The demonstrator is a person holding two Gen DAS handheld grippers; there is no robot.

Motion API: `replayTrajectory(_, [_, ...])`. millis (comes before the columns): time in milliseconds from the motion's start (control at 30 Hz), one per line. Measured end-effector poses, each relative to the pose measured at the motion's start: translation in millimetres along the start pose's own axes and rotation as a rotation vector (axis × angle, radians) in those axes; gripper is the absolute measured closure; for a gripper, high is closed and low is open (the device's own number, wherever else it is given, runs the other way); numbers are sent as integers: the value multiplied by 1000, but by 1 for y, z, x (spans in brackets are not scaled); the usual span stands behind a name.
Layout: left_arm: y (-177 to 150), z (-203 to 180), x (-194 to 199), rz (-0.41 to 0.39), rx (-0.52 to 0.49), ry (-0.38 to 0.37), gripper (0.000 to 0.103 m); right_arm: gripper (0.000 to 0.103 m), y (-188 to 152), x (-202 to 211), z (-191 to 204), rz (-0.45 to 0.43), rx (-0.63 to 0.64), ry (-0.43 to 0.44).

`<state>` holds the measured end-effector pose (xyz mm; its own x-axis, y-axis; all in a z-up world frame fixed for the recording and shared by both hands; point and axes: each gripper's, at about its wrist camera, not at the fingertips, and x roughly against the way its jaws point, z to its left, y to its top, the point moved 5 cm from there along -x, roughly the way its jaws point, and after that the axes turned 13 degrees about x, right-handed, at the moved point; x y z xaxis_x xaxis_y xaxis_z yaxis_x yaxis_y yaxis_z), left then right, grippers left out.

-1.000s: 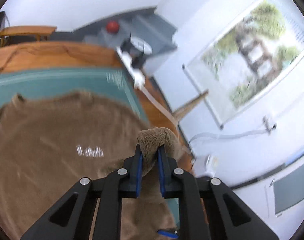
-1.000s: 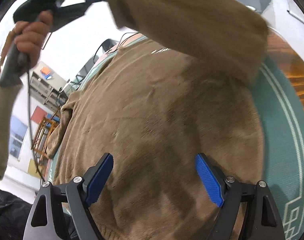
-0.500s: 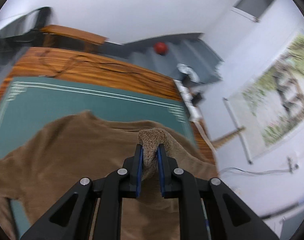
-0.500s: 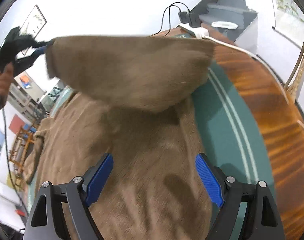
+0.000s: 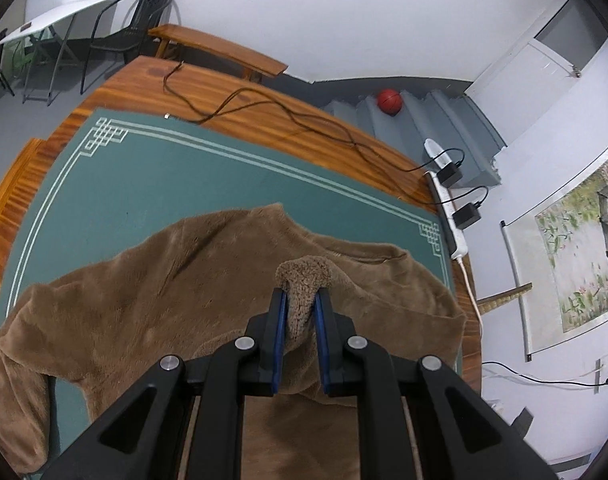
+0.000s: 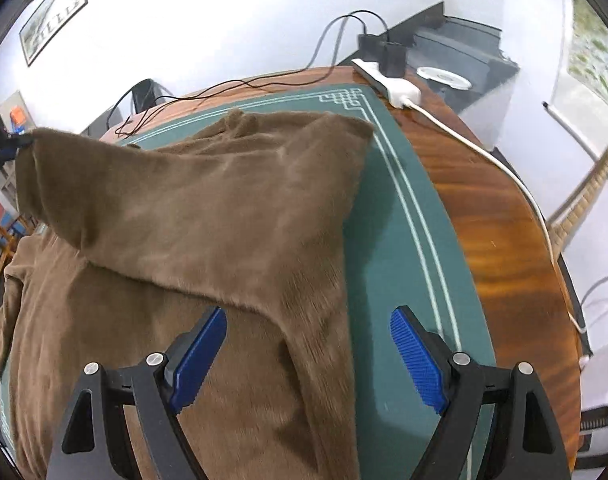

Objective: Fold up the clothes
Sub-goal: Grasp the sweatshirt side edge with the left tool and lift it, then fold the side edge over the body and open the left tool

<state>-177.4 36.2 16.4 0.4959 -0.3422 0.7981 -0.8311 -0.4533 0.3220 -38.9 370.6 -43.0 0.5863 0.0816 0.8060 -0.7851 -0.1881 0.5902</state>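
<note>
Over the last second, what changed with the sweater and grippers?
The left gripper carried the pinched sleeve down and across the sweater body, folding it inward. Nothing was grabbed or released. Unchanged: right gripper open and empty, sweater body on the green mat.

In our right hand we hold the right gripper (image 6: 308,354), its two blue ribbed pads (image 6: 414,360) standing wide apart with nothing pinched between them, above the edge of a fuzzy brown fleece garment (image 6: 208,216). The garment lies on a dark green mat with pale line borders (image 6: 400,248), which covers a polished reddish wooden table (image 6: 500,240). One part of the garment is lifted off the rest and stretched toward the left edge, where the left gripper (image 6: 12,142), only partly visible, grips its corner. A white power strip with black adapters (image 6: 388,76) sits on the far table edge, its white cable (image 6: 500,168) trailing along the wood.
</note>
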Motion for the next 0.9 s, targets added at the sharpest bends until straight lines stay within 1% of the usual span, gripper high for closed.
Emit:
replayTrajectory(133, [-3,10,-13,21,16,27,87,17,19,-15,2,6,38,-34])
replayTrajectory(233, [-3,20,-24,33,27,58,87,17,18,-37,0,86,75,-61])
replayTrajectory(300, [-2,31,-34,37,38,94,87,17,13,-43,-6,118,85,-81])
replayTrajectory(367, [0,43,-46,36,42,156,85,16,8,-45,-17,129,67,-97])
replayTrajectory(400, [0,47,-51,42,41,182,82,13,6,-45,-23,133,55,-101])
replayTrajectory(467, [-1,55,-64,51,18,250,54,9,3,-45,-31,136,35,-110])
replayTrajectory(500, [-3,56,-66,41,-4,272,48,8,3,-45,-31,136,34,-110])
replayTrajectory(567, [-9,57,-72,26,-67,325,46,8,3,-45,-30,135,47,-122])
replayTrajectory(600, [-11,58,-73,27,-84,332,45,8,4,-44,-28,132,60,-133])
replayTrajectory(667, [-16,59,-74,35,-105,331,38,8,6,-37,-24,112,75,-141])
replayTrajectory(767, [-17,70,-74,45,-82,328,35,8,7,-21,-13,50,99,-119])
replayTrajectory(833, [-16,82,-73,52,-43,324,33,8,8,-9,-1,-3,126,-71])
replayTrajectory(900, [-19,94,-73,68,9,300,31,8,8,1,13,-42,176,-32])
